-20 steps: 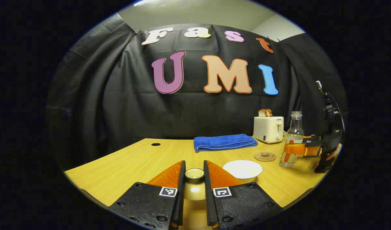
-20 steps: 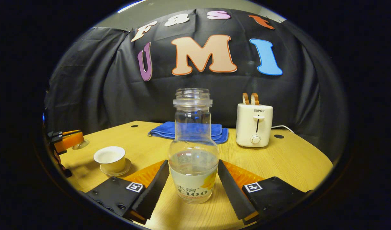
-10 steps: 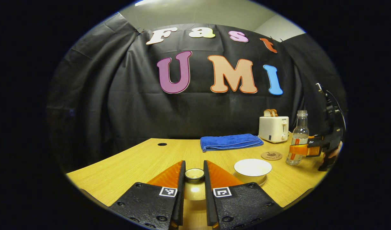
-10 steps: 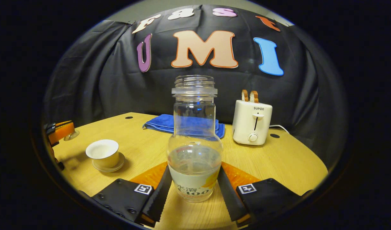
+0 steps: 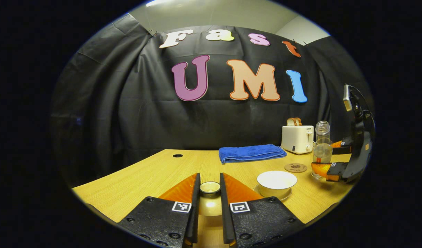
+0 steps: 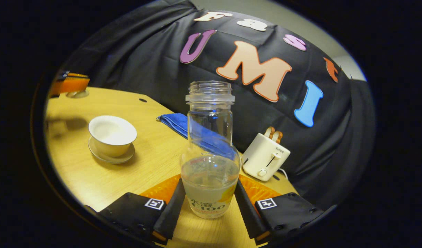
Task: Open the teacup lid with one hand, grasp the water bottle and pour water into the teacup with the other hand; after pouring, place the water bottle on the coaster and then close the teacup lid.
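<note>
While left fingers (image 5: 209, 196) pinch lid (image 5: 210, 187), right fingers (image 6: 207, 203) clamp tilted part-full water bottle (image 6: 210, 151); teacup (image 6: 111, 134) uncovered.

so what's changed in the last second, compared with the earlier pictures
The right tongs have closed from open around the water bottle to gripping its lower body, then rolled so the scene slants in the right gripper view, starting to tip the bottle. The left tongs keep their grip on the teacup lid. The open teacup, coaster, towel and toaster stayed put.
</note>
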Motion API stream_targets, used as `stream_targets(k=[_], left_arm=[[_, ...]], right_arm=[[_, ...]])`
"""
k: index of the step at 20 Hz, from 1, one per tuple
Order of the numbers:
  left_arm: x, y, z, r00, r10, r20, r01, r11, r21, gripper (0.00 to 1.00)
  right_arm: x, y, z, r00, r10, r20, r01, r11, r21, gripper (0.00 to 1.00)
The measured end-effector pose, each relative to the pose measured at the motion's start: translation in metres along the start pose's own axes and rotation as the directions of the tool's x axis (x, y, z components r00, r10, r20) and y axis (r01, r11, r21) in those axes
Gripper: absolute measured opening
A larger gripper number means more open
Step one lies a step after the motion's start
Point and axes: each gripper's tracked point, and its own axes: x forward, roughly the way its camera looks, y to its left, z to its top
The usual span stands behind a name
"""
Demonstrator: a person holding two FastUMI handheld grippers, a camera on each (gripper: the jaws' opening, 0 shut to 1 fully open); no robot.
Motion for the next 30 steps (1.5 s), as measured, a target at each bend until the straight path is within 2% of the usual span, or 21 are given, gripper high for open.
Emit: stream_targets(k=[4, 7, 12, 14, 17, 21, 23, 24, 27, 30], left_arm=[[0.000, 0.001, 0.000, 1.000, 0.003, 0.001, -0.003, 1.000, 0.000, 0.26], [-0.001, 0.001, 0.000, 1.000, 0.004, 0.001, -0.004, 1.000, -0.001, 0.26], [-0.001, 0.001, 0.000, 1.000, 0.004, 0.001, -0.004, 1.000, -0.002, 0.26], [-0.001, 0.000, 0.000, 1.000, 0.004, 0.001, -0.004, 1.000, -0.001, 0.26], [-0.001, 0.002, 0.000, 1.000, 0.013, 0.002, -0.013, 1.000, -0.002, 0.26], [-0.001, 0.003, 0.000, 1.000, 0.018, 0.002, -0.018, 1.000, -0.001, 0.26], [-0.001, 0.003, 0.000, 1.000, 0.018, 0.002, -0.018, 1.000, -0.002, 0.26], [0.000, 0.003, 0.000, 1.000, 0.017, 0.002, -0.017, 1.000, -0.002, 0.26], [0.000, 0.003, -0.001, 1.000, 0.017, 0.001, -0.017, 1.000, -0.002, 0.26], [0.000, 0.003, 0.000, 1.000, 0.017, 0.000, -0.017, 1.000, -0.002, 0.26]], right_arm=[[0.004, 0.000, 0.001, 0.999, -0.054, 0.004, 0.053, 0.983, -0.173, 0.82], [0.006, -0.009, 0.012, 0.993, -0.109, 0.037, 0.115, 0.940, -0.321, 0.82], [0.011, -0.023, 0.029, 0.985, -0.149, 0.089, 0.174, 0.844, -0.507, 0.81], [0.012, -0.025, 0.037, 0.981, -0.157, 0.116, 0.195, 0.792, -0.578, 0.82], [0.014, -0.025, 0.045, 0.974, -0.161, 0.159, 0.227, 0.694, -0.683, 0.82], [0.018, -0.017, 0.050, 0.976, -0.132, 0.173, 0.217, 0.628, -0.747, 0.80], [0.018, -0.013, 0.055, 0.974, -0.123, 0.188, 0.225, 0.582, -0.782, 0.82], [0.016, -0.011, 0.054, 0.973, -0.120, 0.199, 0.232, 0.557, -0.797, 0.80], [0.011, -0.006, 0.057, 0.969, -0.099, 0.225, 0.244, 0.487, -0.839, 0.80], [0.023, 0.004, 0.061, 0.971, -0.074, 0.226, 0.235, 0.439, -0.867, 0.81]])
